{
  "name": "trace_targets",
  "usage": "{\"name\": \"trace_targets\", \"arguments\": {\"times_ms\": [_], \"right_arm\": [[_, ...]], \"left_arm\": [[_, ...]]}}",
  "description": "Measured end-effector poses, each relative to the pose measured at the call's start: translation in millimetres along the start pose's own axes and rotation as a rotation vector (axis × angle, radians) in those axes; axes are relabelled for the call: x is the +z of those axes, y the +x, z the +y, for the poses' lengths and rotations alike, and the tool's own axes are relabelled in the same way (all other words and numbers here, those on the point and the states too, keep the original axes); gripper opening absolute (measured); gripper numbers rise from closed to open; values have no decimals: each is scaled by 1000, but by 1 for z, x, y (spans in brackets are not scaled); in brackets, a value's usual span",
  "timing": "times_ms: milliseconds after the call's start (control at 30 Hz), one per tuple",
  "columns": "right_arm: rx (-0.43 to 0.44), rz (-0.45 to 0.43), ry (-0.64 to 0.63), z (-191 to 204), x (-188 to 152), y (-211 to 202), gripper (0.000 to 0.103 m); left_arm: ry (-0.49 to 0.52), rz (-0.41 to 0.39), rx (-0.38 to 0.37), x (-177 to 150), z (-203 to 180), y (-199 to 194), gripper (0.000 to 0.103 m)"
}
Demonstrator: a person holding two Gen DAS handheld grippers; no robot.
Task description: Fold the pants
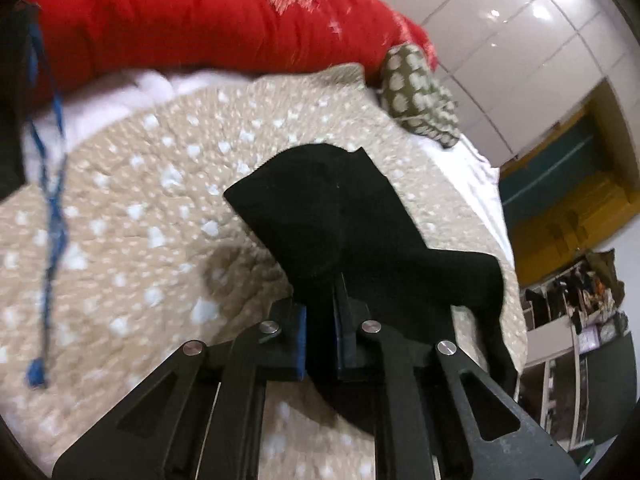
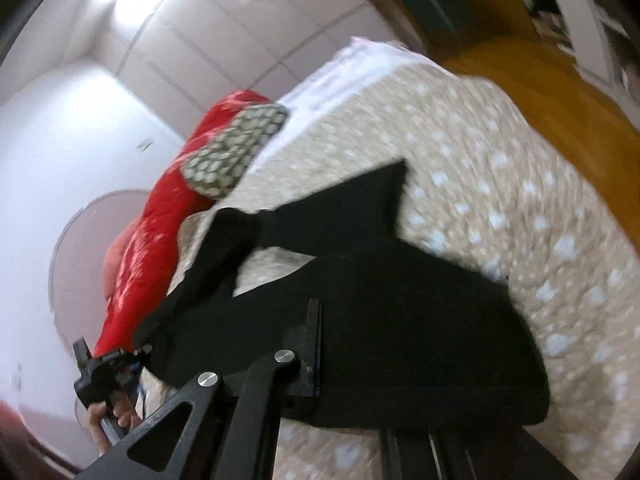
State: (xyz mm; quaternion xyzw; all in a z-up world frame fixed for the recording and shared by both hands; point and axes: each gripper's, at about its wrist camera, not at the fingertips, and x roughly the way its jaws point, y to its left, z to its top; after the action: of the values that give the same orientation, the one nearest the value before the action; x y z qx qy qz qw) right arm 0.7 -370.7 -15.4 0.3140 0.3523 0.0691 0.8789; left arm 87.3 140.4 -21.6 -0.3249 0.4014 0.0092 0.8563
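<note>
Left gripper (image 1: 320, 332): jaws are closing narrowly on a fold of the black pants (image 1: 340, 216), cloth passing between the pads. Right gripper (image 2: 320, 340): one finger is showing, the other is lying under draped pants (image 2: 400, 320); grip state cannot be told. Pants are hanging from both tongs, trailing ahead onto the beige dotted bedspread (image 1: 140, 220). Beyond: a spotted olive pillow (image 1: 420, 96), then a red quilt (image 1: 180, 20), then white wardrobe doors (image 1: 520, 40).

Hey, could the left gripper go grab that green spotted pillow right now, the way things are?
Probably not yet. The left gripper is shut on the black pants, so it would have to let go first. The green spotted pillow lies beyond them on the beige bedspread, otherwise unobstructed.
</note>
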Motion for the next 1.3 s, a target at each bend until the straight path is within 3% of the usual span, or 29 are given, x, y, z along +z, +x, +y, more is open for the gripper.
{"name": "trace_targets", "arguments": {"times_ms": [100, 233, 333, 433, 467, 567, 633, 700, 767, 800, 900, 1033, 1200, 1300], "right_arm": [[8, -12, -97, 23, -2, -33, 5], [13, -9, -99, 19, -6, -67, 5], [-125, 88, -102, 1, -16, -47, 9], [-314, 237, -122, -24, -31, -10, 23], [-329, 256, -149, -28, -35, -7, 23], [-344, 207, -161, -25, -27, -27, 27], [-393, 126, -204, -15, -12, -50, 28], [-383, 70, -221, -6, 4, -60, 31], [-327, -8, -260, 15, 22, -62, 46], [-301, -19, -282, 24, 27, -58, 48], [-189, 9, -411, 70, 39, -17, 48], [-123, 81, -673, 137, 42, 61, 48], [-120, 123, -888, 183, 52, 148, 49], [-119, 224, -932, 185, 56, 202, 49]], "left_arm": [[32, -5, 1, -16, 4, -31, 9], [69, 44, 64, -43, 23, -42, 9], [97, 103, 121, -58, 33, -27, 11], [118, 134, 159, -63, 38, -24, 23], [126, 126, 168, -62, 38, -30, 29], [190, 23, 256, -52, 31, -61, 29], [221, -32, 284, -44, 26, -76, 29], [242, -55, 269, -35, 20, -85, 35], [260, -61, 235, -29, 11, -84, 52], [261, -61, 222, -27, 7, -80, 55], [271, -43, 190, -22, -6, -56, 56], [294, 3, 183, -7, -27, -13, 56], [317, 82, 200, 17, -44, 55, 56], [340, 113, 282, 28, -44, 92, 56]]}}
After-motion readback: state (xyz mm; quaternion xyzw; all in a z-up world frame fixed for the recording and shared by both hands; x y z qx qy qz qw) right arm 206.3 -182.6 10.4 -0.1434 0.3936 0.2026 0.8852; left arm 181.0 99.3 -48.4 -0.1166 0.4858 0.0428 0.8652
